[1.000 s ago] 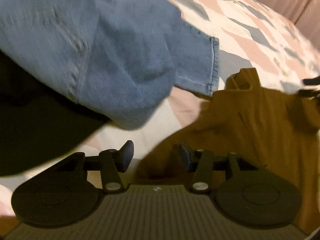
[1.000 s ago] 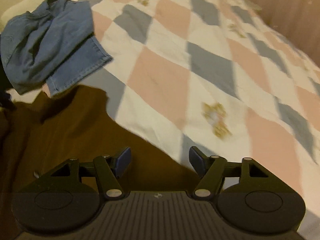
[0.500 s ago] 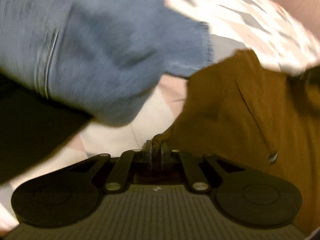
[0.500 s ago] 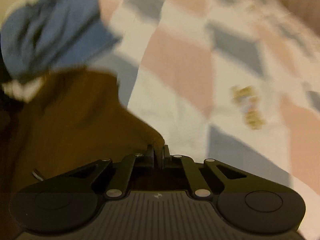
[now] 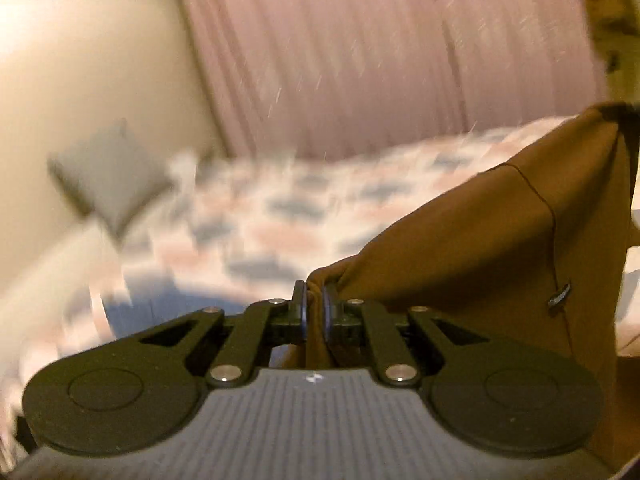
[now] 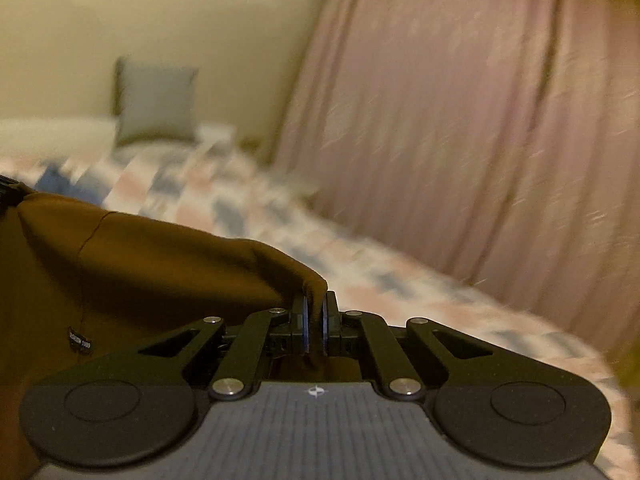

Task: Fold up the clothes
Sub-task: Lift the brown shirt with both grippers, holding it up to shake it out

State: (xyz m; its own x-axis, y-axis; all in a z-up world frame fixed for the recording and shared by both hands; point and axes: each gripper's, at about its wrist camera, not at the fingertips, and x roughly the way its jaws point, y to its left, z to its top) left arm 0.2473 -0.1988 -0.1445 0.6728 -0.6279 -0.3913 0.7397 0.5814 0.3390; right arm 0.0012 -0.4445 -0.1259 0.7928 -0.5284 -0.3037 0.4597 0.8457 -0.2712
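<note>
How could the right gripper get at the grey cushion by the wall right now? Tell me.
Probably not as things stand: the right gripper has its jaws shut on the brown garment, and the grey cushion sits far across the checked quilt. It would have to release first.

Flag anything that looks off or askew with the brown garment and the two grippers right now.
Nothing stands out. The left gripper and the right gripper are each shut on an edge of the brown garment, which hangs between them above the checked bedspread. No tear shows.
</note>
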